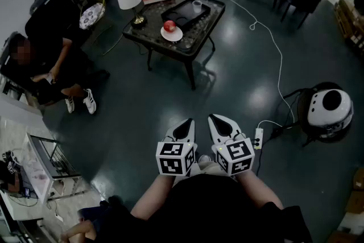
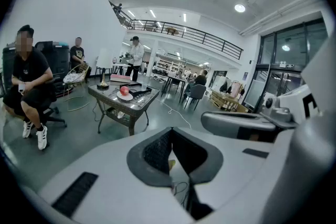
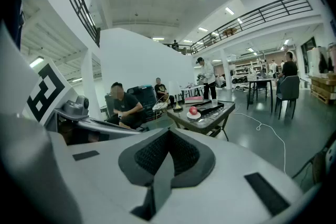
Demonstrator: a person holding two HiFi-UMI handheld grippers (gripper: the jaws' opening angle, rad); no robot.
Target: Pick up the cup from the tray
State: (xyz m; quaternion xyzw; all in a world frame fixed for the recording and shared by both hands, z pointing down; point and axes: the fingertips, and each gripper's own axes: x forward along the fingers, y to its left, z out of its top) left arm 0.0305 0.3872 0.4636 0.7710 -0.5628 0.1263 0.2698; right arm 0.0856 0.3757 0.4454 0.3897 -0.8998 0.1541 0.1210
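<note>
The cup (image 1: 197,5) is seen, seemingly upright, on the tray (image 1: 181,12), far ahead of the clenched, empty left gripper (image 1: 186,124) and right gripper (image 1: 218,120); neither is clearly nearer.

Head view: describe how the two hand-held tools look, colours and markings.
The left tool and right tool match: white shells tapering to pointed tips, black textured pads inside, each with a white cube bearing black square markers. The person wears black.

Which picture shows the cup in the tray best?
The head view: it looks down on the cup, standing in the black tray on the table. The right gripper view shows it only as a small pale speck. In the left gripper view I cannot make it out.
</note>
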